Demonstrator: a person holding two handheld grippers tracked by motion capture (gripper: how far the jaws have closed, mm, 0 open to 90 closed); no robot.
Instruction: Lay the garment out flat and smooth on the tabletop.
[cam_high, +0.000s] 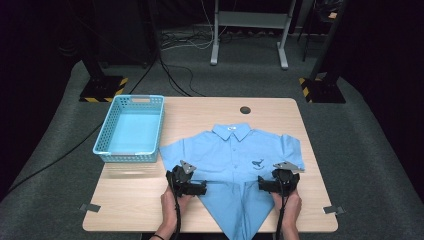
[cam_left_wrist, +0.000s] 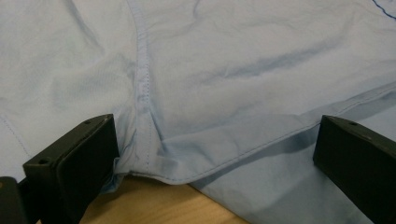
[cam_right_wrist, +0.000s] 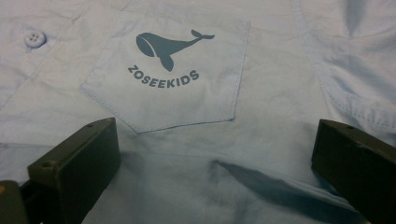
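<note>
A light blue short-sleeved shirt lies face up on the wooden table, collar away from me, its lower sides folded in to a point at the near edge. My left gripper rests at the shirt's left folded edge with its jaws wide apart; the fold lies between them and the pads do not press it. My right gripper sits on the shirt's right side, open as well, just below the chest pocket with its whale print. A white button shows left of the pocket.
A light blue plastic basket with nothing in it stands at the table's far left. A round cable hole is near the far edge. Bare wood shows under the shirt's fold. Stands and cables cover the floor beyond.
</note>
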